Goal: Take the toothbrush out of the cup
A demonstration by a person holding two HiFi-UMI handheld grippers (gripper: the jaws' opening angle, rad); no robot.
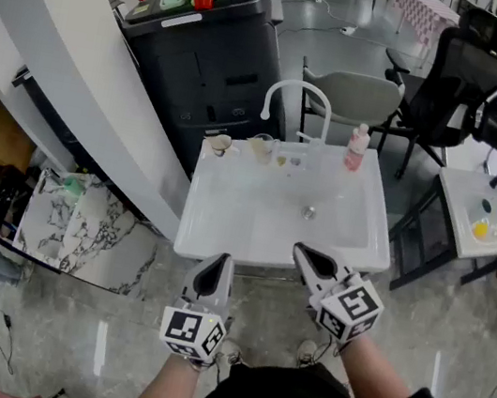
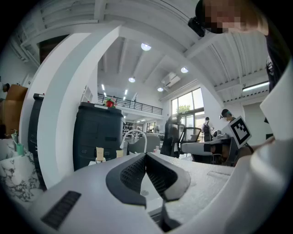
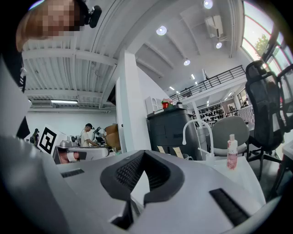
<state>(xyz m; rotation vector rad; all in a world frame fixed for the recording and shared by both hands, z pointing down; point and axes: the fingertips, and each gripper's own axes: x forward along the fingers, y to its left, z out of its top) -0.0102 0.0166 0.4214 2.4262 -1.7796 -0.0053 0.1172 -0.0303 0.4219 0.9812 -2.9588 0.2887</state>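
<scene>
Several small cups stand along the back rim of a white sink [image 1: 223,236]; one is a clear cup [image 1: 260,147] left of the faucet [image 1: 296,92]. In the right gripper view a thin white handle, probably the toothbrush [image 3: 203,151], slants out of a clear cup [image 3: 210,158] by the faucet's foot. My left gripper [image 1: 221,261] hovers at the sink's front edge, shut and empty. To its right, my right gripper [image 1: 303,251] is over the front rim, also shut with nothing in it. Both point level toward the back of the sink [image 2: 146,155] [image 3: 143,153], well short of the cups.
A pink bottle [image 1: 357,148] stands at the sink's back right corner. Behind the sink is a tall black cabinet [image 1: 208,53]. Office chairs [image 1: 460,78] and a small white table [image 1: 494,213] are at the right, and a marbled slab [image 1: 73,220] lies at the left.
</scene>
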